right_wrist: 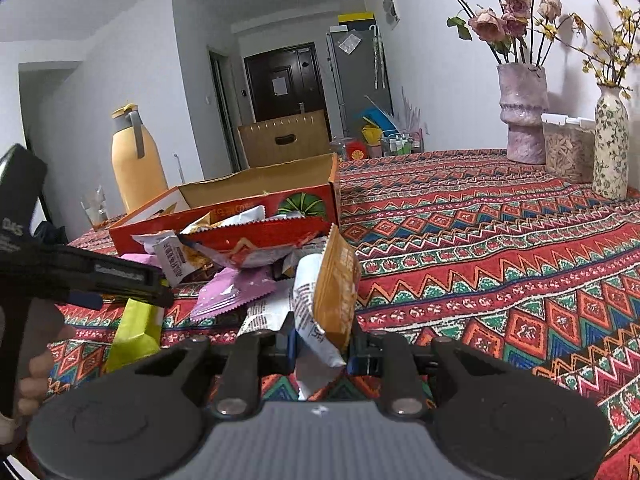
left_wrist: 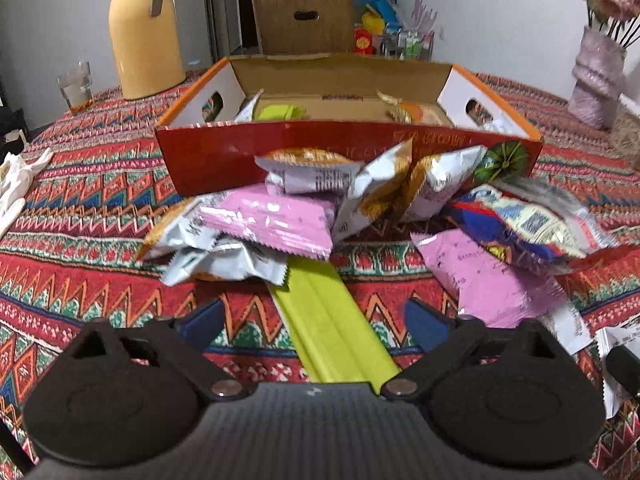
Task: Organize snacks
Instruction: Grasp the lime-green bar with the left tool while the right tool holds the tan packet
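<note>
A long green packet (left_wrist: 332, 328) lies on the patterned tablecloth, running between the fingers of my left gripper (left_wrist: 316, 320); the jaws stand wide and the pads do not touch it. Beyond it is a heap of snack packets: a pink one (left_wrist: 272, 220), white-and-orange ones (left_wrist: 384, 196), a red-and-blue one (left_wrist: 520, 220). Behind the heap stands an open red cardboard box (left_wrist: 224, 160) with a few snacks inside. My right gripper (right_wrist: 324, 350) is shut on an orange-and-white snack packet (right_wrist: 332, 280), held upright just right of the heap.
A yellow jug (left_wrist: 140, 40) and a glass (left_wrist: 76, 88) stand at the table's far left. Two vases (right_wrist: 522, 116) (right_wrist: 610, 144) and a clear container (right_wrist: 566, 148) stand at the far right. White cloth (left_wrist: 16, 184) lies at the left edge. A person's hand (right_wrist: 36, 368) holds the left tool.
</note>
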The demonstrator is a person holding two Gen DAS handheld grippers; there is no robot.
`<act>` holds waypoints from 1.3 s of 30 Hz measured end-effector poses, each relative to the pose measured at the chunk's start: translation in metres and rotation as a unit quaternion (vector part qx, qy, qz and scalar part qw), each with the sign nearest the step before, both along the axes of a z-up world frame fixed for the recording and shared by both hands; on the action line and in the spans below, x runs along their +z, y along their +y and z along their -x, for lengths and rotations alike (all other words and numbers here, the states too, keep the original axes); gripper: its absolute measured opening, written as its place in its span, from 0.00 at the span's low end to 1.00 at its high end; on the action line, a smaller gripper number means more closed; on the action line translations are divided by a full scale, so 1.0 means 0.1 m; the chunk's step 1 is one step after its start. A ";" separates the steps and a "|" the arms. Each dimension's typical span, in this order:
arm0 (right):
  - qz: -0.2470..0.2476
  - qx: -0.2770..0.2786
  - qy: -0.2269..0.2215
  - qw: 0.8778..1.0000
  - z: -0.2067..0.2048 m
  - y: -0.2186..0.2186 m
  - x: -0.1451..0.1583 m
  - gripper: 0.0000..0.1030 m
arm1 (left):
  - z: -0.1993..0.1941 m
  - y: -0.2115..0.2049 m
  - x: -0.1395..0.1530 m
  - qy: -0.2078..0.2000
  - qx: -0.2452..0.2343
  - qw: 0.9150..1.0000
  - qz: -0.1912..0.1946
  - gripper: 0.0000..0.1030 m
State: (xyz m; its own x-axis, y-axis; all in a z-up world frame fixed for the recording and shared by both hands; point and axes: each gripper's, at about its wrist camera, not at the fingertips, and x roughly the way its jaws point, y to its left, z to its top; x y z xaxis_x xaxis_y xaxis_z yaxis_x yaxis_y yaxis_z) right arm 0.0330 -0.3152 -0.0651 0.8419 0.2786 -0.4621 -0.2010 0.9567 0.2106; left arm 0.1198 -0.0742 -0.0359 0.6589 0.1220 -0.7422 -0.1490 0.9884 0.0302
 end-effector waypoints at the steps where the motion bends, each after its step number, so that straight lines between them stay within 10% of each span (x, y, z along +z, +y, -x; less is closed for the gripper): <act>1: -0.001 0.000 0.001 1.000 0.00 0.00 0.00 0.21 | -0.01 0.00 -0.02 0.008 0.000 1.000 0.001 0.81; 9: -0.003 0.004 0.001 1.000 0.03 0.01 -0.02 0.21 | 0.11 0.02 0.00 0.000 -0.016 1.000 0.007 0.48; 37: 0.034 0.019 -0.040 0.998 0.40 0.31 0.29 0.21 | 0.86 0.31 0.37 -0.087 -0.088 0.991 0.042 0.32; 39: 0.037 0.020 -0.045 0.998 0.42 0.33 0.33 0.21 | 0.91 0.32 0.42 -0.098 -0.094 0.990 0.044 0.12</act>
